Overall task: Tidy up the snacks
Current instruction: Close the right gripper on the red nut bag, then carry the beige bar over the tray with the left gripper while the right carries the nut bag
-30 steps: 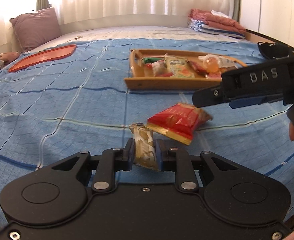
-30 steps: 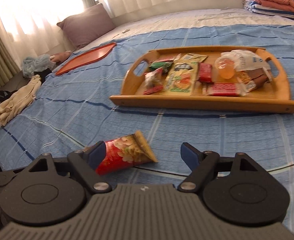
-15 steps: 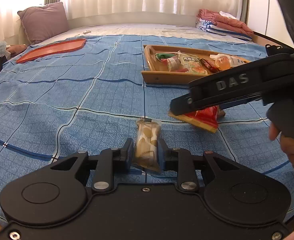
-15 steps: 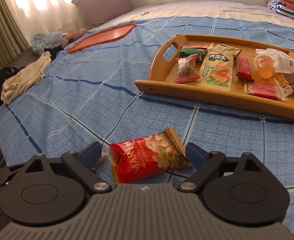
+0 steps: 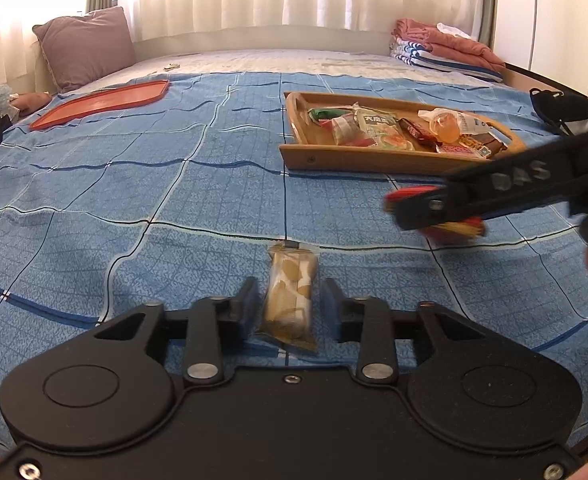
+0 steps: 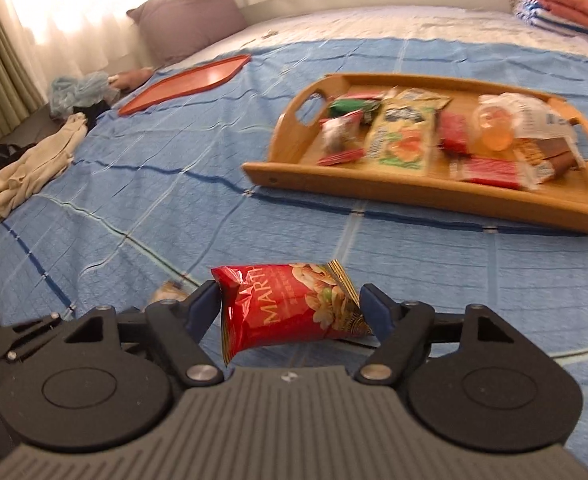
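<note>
A tan snack packet (image 5: 290, 296) lies on the blue bedspread between the fingers of my left gripper (image 5: 290, 300), which is open with gaps on both sides. My right gripper (image 6: 290, 304) is shut on a red nut bag (image 6: 290, 308) and holds it above the bedspread; it shows in the left wrist view (image 5: 437, 208) at the right. A wooden tray (image 6: 413, 196) with several snacks stands beyond, also in the left wrist view (image 5: 357, 158).
A red tray (image 5: 102, 102) lies at the far left. A purple pillow (image 5: 86, 46) and folded towels (image 5: 445, 52) sit at the back. Clothes (image 6: 38, 160) lie at the bed's left edge. A black mask (image 5: 561, 110) lies right.
My left gripper has opened and let go of the tan packet, which now lies on the bed. My right gripper has closed on the red bag and lifted it.
</note>
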Demonstrator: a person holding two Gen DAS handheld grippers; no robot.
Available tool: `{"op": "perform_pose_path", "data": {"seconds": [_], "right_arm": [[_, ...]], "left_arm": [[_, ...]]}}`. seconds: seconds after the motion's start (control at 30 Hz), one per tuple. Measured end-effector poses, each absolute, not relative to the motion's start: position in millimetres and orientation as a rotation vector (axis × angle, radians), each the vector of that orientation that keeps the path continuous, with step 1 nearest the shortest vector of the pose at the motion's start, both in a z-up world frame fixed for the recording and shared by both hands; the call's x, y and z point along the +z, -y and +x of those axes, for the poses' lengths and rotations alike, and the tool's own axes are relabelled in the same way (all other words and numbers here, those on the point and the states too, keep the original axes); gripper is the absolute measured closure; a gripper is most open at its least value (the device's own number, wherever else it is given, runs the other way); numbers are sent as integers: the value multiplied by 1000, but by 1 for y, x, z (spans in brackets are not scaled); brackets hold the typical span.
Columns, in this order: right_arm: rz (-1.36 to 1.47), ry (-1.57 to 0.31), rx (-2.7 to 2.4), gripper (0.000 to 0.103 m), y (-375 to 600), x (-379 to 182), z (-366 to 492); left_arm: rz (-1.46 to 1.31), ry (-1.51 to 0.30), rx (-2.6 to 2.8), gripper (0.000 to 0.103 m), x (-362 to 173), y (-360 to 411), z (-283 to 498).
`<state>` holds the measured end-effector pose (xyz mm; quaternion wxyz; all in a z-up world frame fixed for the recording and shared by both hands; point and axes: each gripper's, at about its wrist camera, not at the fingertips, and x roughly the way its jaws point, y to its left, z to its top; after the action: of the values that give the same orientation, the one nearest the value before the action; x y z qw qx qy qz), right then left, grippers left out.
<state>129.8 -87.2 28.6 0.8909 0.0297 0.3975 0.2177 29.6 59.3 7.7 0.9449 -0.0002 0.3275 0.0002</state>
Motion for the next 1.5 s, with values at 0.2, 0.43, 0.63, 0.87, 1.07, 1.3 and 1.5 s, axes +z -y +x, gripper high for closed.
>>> {"op": "perform_pose_path", "data": {"seconds": [0.2, 0.43, 0.63, 0.87, 1.07, 1.3, 1.5], "right_arm": [[45, -788, 366, 27, 116, 34, 119], [62, -765, 289, 28, 145, 34, 112], [67, -730, 248, 29, 162, 39, 108], [76, -682, 225, 29, 177, 55, 111], [80, -644, 206, 29, 189, 71, 124], [99, -623, 195, 29, 200, 89, 155], [92, -613, 197, 29, 202, 98, 181]], "left_arm": [[17, -673, -3, 65, 5, -52, 39], [-21, -669, -45, 83, 13, -47, 42], [-25, -654, -82, 83, 27, -37, 47], [-49, -641, -114, 83, 54, -32, 72], [-69, -619, -135, 83, 79, -28, 101], [-79, -608, -148, 83, 101, -20, 139], [-61, -595, -158, 83, 116, -8, 176]]}}
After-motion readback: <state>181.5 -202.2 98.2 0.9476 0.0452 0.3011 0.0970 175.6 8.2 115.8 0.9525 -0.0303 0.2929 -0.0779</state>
